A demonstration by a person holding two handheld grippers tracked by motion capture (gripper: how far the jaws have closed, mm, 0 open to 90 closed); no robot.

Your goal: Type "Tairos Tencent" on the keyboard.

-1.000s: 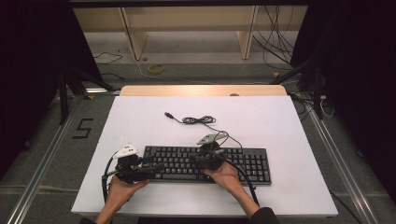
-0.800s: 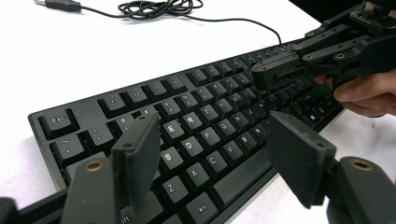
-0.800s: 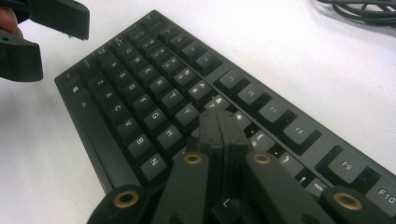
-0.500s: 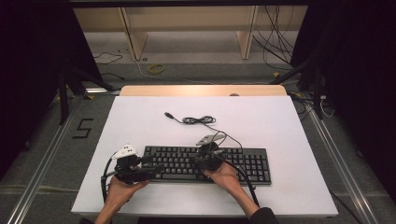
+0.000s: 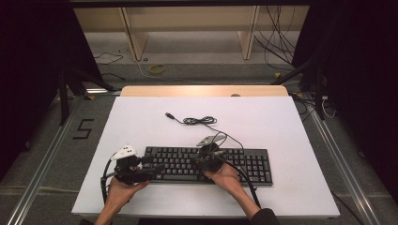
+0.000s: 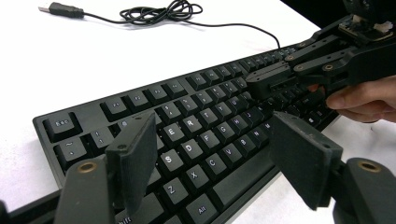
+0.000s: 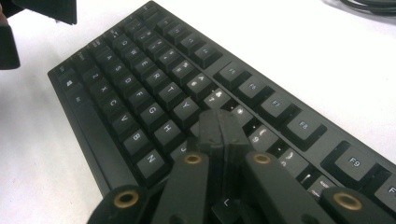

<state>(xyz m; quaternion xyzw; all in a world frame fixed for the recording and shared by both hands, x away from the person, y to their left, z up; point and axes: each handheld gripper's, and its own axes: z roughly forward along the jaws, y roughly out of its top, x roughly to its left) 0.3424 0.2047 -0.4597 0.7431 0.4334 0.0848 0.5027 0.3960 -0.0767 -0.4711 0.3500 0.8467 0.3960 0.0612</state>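
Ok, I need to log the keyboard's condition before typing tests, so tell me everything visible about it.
The keyboard is a black full-size board, plastic by the look, with white legends, a function row and a number pad at its right end. It lies flat near the front edge of the white table, long side across. Its thin black cable runs back in a loose coil to an unplugged USB plug. The right gripper, jaws shut, is over the middle keys; whether it presses one is unclear. The left gripper stands open over the left end.

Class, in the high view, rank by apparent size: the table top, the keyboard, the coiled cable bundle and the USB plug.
1. Table top
2. Keyboard
3. Coiled cable bundle
4. USB plug

All lie flat on one surface, so nearness barely skews the ranking.
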